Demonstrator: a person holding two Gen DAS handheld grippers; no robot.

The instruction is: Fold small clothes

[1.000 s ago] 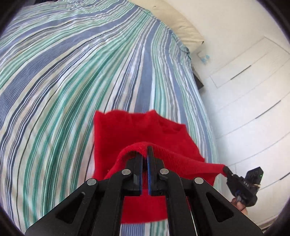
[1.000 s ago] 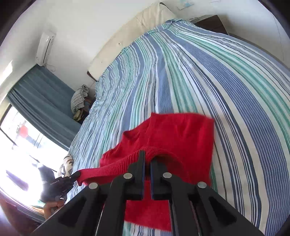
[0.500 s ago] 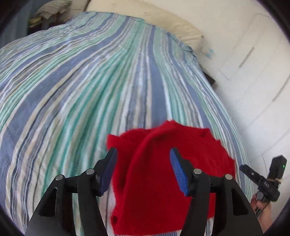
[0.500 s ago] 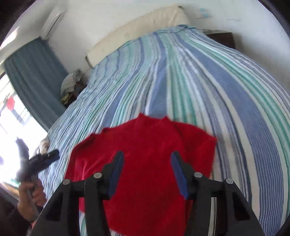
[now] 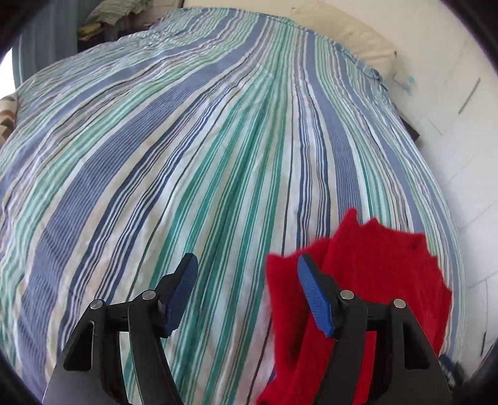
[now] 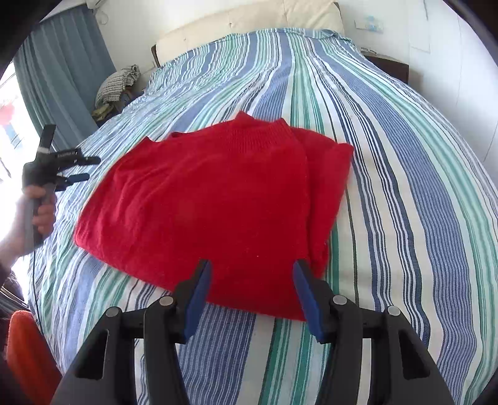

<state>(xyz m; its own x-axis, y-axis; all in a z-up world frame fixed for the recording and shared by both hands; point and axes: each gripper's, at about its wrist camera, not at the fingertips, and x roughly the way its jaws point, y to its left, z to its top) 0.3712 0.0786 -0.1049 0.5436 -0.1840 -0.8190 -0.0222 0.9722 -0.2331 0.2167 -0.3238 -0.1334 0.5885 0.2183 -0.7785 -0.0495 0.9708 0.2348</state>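
Both claws have just spread open and let go: right claw empty above the near hem, left claw empty, off the left edge of the red sweater. A second ago both pinched it lifted; now it lies folded on the striped bed, fold done. Pillow, curtain well apart; nothing blocks.

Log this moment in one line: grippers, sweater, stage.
left gripper: open, empty | right gripper: open, empty | red knitted sweater: released, folded flat on striped bedsheet | jaws just opened
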